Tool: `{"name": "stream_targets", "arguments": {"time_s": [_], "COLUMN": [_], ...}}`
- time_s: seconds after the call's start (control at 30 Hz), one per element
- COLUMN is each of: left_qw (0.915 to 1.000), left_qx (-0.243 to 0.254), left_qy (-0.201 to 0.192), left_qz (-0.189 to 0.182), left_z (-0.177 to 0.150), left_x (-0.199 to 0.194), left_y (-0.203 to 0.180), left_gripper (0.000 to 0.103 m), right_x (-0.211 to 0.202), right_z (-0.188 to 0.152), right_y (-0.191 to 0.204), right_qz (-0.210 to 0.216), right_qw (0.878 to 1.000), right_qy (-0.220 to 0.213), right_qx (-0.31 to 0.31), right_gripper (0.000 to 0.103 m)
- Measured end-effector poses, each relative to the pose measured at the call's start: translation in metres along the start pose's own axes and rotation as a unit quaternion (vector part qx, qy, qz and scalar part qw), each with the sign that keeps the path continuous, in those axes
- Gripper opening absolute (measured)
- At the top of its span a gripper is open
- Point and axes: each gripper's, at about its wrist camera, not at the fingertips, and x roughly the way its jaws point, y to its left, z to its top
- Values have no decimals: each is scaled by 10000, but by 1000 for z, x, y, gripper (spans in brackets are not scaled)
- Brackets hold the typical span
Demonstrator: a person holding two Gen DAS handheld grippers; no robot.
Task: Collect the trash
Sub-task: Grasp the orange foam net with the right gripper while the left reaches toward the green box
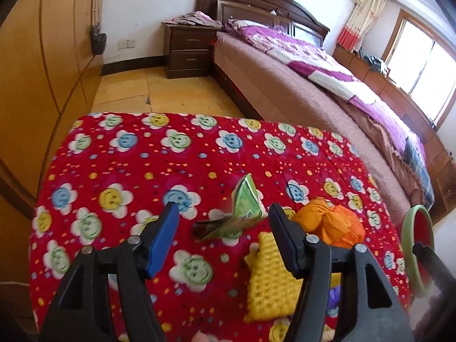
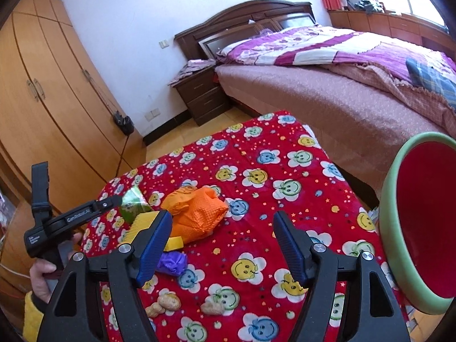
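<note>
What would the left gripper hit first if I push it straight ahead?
Probably the green wrapper, which lies between the open fingers of the left gripper on the red cloth. Depth is uncertain.

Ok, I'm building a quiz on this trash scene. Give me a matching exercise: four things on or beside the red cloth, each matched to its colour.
Things:
1. crumpled wrapper
2. waffle-textured foam piece
3. crumpled glove-like wad
4. small bag scrap

Colours:
A. purple
B. orange
C. green
D. yellow

Pairs: 1-C, 2-D, 3-B, 4-A
</note>
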Motion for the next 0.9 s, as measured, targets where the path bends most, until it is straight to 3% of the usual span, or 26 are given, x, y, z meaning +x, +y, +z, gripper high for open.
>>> {"name": "stream_targets", "arguments": {"time_s": [0.2, 0.27, 0.3, 0.37, 0.43, 0.53, 0.87, 0.9], "left_qw": [9995, 9995, 9994, 9985, 9980, 9983, 9980, 9977], "left_qx": [56, -30, -46, -107, -126, -118, -137, -156], "left_qy": [306, 300, 310, 432, 434, 270, -73, -98], "left_qz": [-11, -71, -113, -312, -439, -502, -610, -655], "left_z": [1, -1, -2, -5, -10, -13, -17, -18], "left_x": [34, 37, 38, 41, 42, 34, 8, 5], "left_y": [-10, -10, -10, -8, -8, -8, -6, -6], "left_gripper": [62, 54, 43, 34, 18, 10, 3, 3], "right_x": [17, 23, 27, 31, 36, 48, 86, 89], "right_z": [-3, -3, -4, -4, -4, -2, -7, -7], "right_y": [-6, -7, -7, -5, -2, 3, 21, 23], "right_qz": [-36, -58, -60, -53, -34, -9, 233, 288], "right_qw": [9998, 9997, 9996, 9996, 9995, 9993, 9972, 9968], "right_qy": [157, 221, 251, 286, 306, 369, 634, 652], "right_qx": [75, 72, 64, 30, -26, -116, -335, -354], "right_gripper": [75, 75, 75, 75, 75, 75, 73, 62]}}
